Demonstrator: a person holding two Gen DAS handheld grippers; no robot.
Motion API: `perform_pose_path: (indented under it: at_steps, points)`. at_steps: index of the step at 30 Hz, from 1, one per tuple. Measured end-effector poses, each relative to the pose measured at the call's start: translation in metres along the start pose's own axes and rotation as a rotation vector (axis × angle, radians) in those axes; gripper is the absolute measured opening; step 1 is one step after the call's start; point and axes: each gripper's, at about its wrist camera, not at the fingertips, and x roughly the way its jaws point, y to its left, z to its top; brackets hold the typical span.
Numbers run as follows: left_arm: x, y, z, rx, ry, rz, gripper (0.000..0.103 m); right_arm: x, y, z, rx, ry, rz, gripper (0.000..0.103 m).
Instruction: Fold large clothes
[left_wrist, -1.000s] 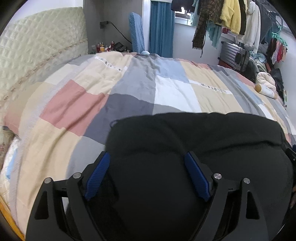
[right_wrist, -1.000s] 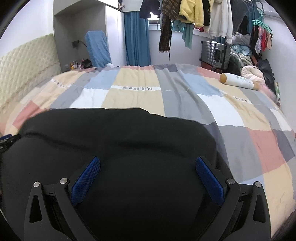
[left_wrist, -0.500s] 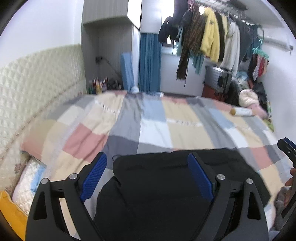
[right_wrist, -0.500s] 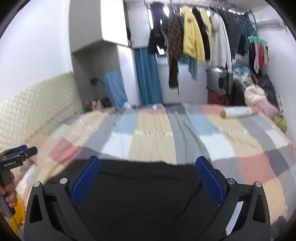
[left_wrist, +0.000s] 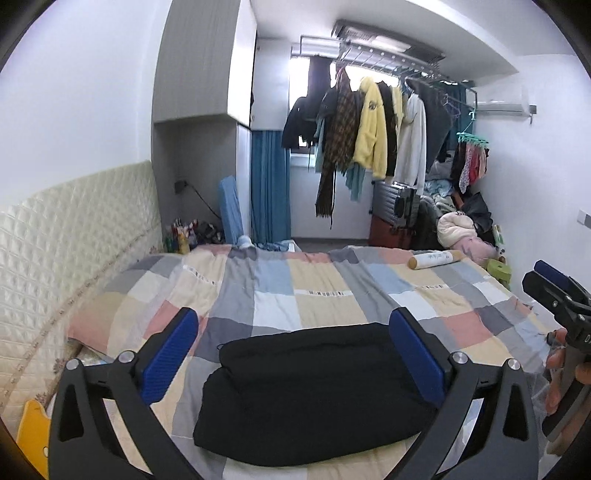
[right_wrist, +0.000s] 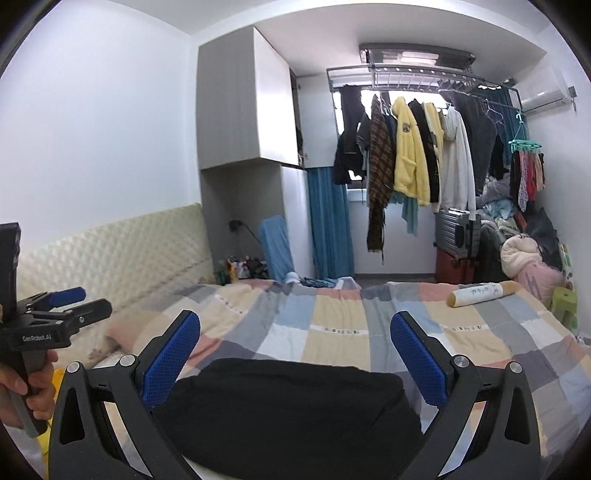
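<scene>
A black garment (left_wrist: 314, 391) lies folded into a thick rectangle on the patchwork quilt (left_wrist: 317, 291) near the bed's front edge; it also shows in the right wrist view (right_wrist: 288, 410). My left gripper (left_wrist: 295, 354) is open and empty, held above and behind the garment. My right gripper (right_wrist: 295, 354) is open and empty, also raised over the garment. The right gripper shows at the right edge of the left wrist view (left_wrist: 554, 288). The left gripper shows at the left edge of the right wrist view (right_wrist: 66, 306).
A cream rolled bolster (left_wrist: 436, 257) lies at the far right of the bed. A padded headboard (left_wrist: 66, 243) runs along the left. Hanging clothes (left_wrist: 369, 144), a suitcase (left_wrist: 395, 199) and piled items stand beyond the bed's far end.
Both grippers have lifted up and pulled back from the black garment, which they hovered close over a second ago. The garment stays folded on the bed.
</scene>
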Motion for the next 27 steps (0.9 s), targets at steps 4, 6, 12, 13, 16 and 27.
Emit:
perform_pose_path:
  at_steps: [4,6,12,13,16,27]
  points:
    - [-0.023,-0.002,-0.020,-0.023,-0.018,-0.025,0.103,-0.028,0.004,-0.012,0.004,-0.027,0.005,0.103]
    - [-0.029,-0.001,-0.029,-0.046,-0.016,-0.033,0.103,-0.038,0.008,-0.022,0.004,-0.022,0.017,0.103]
    - [-0.036,-0.003,-0.064,-0.084,0.028,-0.047,0.103,-0.059,0.021,-0.044,-0.033,-0.031,0.007,0.103]
    - [-0.035,-0.004,-0.069,-0.087,0.039,-0.041,0.103,-0.062,0.022,-0.048,-0.032,-0.027,0.012,0.103]
    - [-0.035,-0.006,-0.084,-0.085,0.057,-0.036,0.103,-0.064,0.026,-0.063,-0.017,0.001,0.018,0.103]
    - [-0.026,-0.012,-0.133,-0.137,0.155,-0.035,0.103,-0.054,0.028,-0.121,-0.007,0.098,-0.042,0.103]
